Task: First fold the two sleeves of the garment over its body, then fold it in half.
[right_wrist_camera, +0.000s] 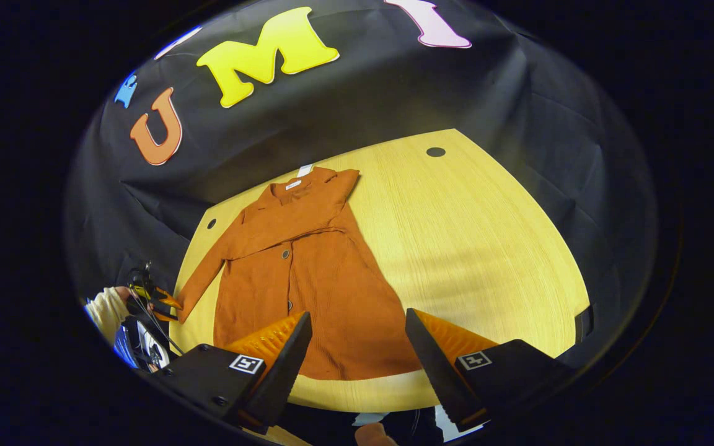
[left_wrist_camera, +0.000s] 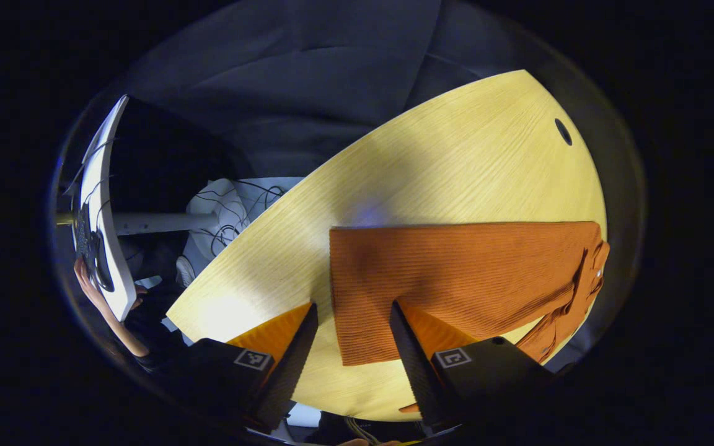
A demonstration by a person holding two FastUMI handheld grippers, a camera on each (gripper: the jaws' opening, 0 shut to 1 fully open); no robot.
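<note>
Wooden table carries our orange cardigan (one sleeve folded); both grippers, left and right, hover released, hem at twelve o'clock.

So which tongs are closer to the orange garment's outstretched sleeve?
Left. The left tongs sit just beside the outstretched sleeve, at its cuff; the right tongs hover open at the hem, farther away.

The long-sleeved orange ribbed garment lies flat on the pale wooden table, collar toward the black cloth wall, one sleeve folded across its chest, the other stretched leftward.
</note>
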